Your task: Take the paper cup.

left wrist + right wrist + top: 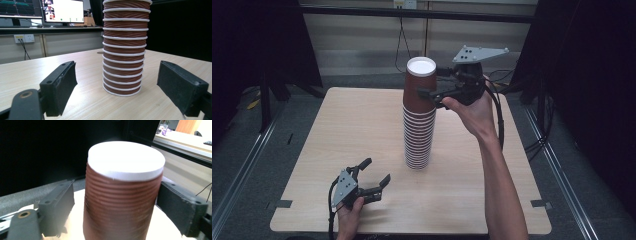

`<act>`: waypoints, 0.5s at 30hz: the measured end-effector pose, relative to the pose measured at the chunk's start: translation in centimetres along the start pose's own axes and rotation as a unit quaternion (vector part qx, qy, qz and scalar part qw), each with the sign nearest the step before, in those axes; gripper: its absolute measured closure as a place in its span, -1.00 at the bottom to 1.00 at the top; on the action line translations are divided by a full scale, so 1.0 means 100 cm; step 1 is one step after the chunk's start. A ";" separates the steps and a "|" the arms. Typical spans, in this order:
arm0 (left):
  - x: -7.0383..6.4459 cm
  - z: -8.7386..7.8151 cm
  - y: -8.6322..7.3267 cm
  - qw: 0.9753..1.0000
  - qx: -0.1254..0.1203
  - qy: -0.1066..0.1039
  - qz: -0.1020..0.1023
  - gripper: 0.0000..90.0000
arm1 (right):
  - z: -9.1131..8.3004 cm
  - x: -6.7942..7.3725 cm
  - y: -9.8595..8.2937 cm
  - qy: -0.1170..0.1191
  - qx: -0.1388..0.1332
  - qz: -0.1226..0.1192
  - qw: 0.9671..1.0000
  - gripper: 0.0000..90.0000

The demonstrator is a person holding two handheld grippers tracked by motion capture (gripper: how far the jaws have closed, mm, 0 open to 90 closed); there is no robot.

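Note:
A tall stack of brown ribbed paper cups (418,135) stands upside down at the middle of the wooden table (362,120). The top cup (416,80) shows its white base upward. My right gripper (432,82) is open around this top cup (122,202); in the right gripper view (116,186) a gap shows at the left jaw, while the right jaw is at the cup's wall. My left gripper (377,170) rests open near the table's front left. In the left gripper view (116,66) it faces the stack's lower part (123,50) from a short distance.
Dark curtains flank the table on both sides. A wall with a hanging cable (401,40) lies beyond the far edge. Monitors (62,11) on a desk appear in the left gripper view. Bare tabletop lies left and right of the stack.

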State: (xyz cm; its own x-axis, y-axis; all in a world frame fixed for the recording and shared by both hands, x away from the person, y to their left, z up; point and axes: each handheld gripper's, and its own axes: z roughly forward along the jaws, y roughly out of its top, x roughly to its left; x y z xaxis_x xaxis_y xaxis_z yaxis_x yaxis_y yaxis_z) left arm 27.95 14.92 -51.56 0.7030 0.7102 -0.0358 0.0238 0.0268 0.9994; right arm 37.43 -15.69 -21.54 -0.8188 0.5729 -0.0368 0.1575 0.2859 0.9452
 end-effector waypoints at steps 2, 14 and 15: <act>0.000 0.000 0.000 1.000 0.000 0.000 0.000 -0.65 | 0.004 -0.001 0.006 0.001 0.006 -0.001 1.000 -0.70; 0.000 0.000 0.000 1.000 -0.001 -0.002 -0.001 -0.66 | 0.018 -0.005 0.015 0.006 0.011 0.005 1.000 -0.62; 0.000 0.000 0.000 1.000 0.000 -0.003 -0.001 -0.65 | 0.018 -0.005 0.015 0.003 0.012 0.005 1.000 -0.54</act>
State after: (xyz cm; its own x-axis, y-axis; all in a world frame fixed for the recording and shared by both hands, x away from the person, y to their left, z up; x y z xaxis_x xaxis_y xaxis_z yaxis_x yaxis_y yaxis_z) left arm 27.94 14.91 -51.57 0.7066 0.7066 -0.0376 0.0244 0.0287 0.9993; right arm 39.08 -14.12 -20.71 -0.8204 0.5713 -0.0261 0.1779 0.2983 0.9378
